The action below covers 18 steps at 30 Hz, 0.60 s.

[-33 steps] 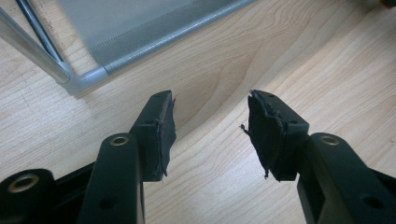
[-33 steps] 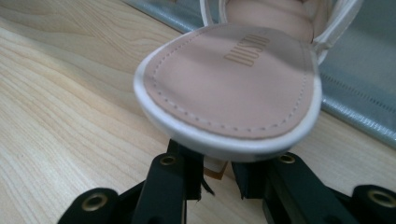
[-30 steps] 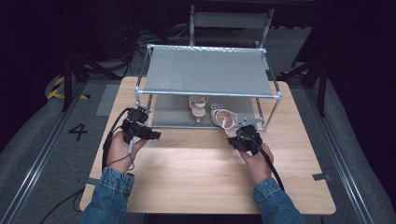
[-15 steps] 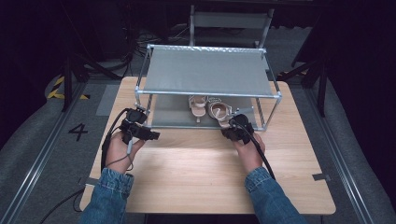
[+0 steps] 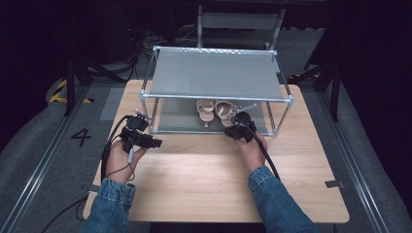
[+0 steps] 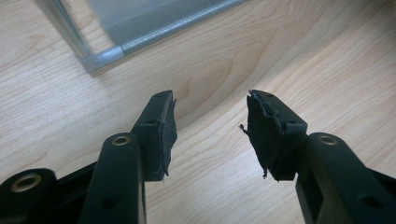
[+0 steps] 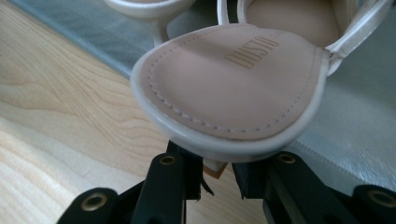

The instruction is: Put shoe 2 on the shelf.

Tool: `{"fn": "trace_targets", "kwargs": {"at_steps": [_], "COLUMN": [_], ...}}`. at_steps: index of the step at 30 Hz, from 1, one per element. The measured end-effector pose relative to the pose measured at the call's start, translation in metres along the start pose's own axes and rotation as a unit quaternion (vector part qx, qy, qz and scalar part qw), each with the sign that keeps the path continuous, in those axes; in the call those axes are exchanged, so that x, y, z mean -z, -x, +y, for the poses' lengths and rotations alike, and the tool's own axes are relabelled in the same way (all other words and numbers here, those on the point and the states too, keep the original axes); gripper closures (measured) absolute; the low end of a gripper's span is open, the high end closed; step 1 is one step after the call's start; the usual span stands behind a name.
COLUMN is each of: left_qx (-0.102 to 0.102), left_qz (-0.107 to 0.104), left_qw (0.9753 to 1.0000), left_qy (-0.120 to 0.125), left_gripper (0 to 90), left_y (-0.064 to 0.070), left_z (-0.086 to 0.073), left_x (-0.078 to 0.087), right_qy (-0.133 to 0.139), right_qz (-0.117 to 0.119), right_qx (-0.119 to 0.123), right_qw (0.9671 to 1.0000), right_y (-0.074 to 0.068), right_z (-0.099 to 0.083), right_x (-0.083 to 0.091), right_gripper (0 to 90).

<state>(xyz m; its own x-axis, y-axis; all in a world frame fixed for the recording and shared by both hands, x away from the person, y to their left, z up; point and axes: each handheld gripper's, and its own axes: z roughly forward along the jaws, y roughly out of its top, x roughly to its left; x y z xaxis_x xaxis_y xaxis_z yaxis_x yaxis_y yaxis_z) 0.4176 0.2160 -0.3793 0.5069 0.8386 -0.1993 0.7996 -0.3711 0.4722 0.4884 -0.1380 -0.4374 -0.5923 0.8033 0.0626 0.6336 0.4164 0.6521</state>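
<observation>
Pale wooden worktop (image 5: pixel 204 179) carries a metal-framed shoe rack (image 5: pixel 216 73) with a grey upper shelf. Two beige heeled sandals stand side by side on the rack's lower shelf. The right gripper (image 5: pixel 241 127), at the rack's front edge, has its fingers (image 7: pixel 173 179) clenched on the heel of the right-hand sandal (image 7: pixel 233 88) (the heel tip sits between the pads, beneath the insole). The other sandal (image 5: pixel 206 109) stands just beside it. The left gripper (image 5: pixel 138 138) rests on the worktop near the rack's front left corner post, fingers (image 6: pixel 161 130) released and apart, holding nothing.
</observation>
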Motion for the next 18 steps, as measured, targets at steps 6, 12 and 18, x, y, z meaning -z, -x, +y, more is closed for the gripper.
{"fn": "trace_targets", "kwargs": {"at_steps": [6, 12, 18], "left_qx": [0.002, 0.007, 0.008], "left_qz": [0.004, 0.002, 0.003], "left_qw": [1.0, 1.0, 1.0], "left_qy": [0.001, -0.001, -0.001], "left_gripper": [51.5, 51.4, 51.3], "left_y": [-0.004, -0.004, -0.005], "left_z": [-0.005, -0.007, -0.009], "left_x": [0.003, 0.003, 0.003], "right_qy": [0.0, -0.005, -0.004], "right_qz": [0.009, 0.004, 0.007], "right_qx": [-0.002, -0.01, -0.011], "right_qw": [1.0, 0.9999, 0.9999], "right_y": [-0.001, 0.003, 0.007], "right_z": [0.008, 0.011, 0.014], "right_x": [-0.008, -0.017, -0.028], "right_gripper": [74.9, 74.5, 73.8]}}
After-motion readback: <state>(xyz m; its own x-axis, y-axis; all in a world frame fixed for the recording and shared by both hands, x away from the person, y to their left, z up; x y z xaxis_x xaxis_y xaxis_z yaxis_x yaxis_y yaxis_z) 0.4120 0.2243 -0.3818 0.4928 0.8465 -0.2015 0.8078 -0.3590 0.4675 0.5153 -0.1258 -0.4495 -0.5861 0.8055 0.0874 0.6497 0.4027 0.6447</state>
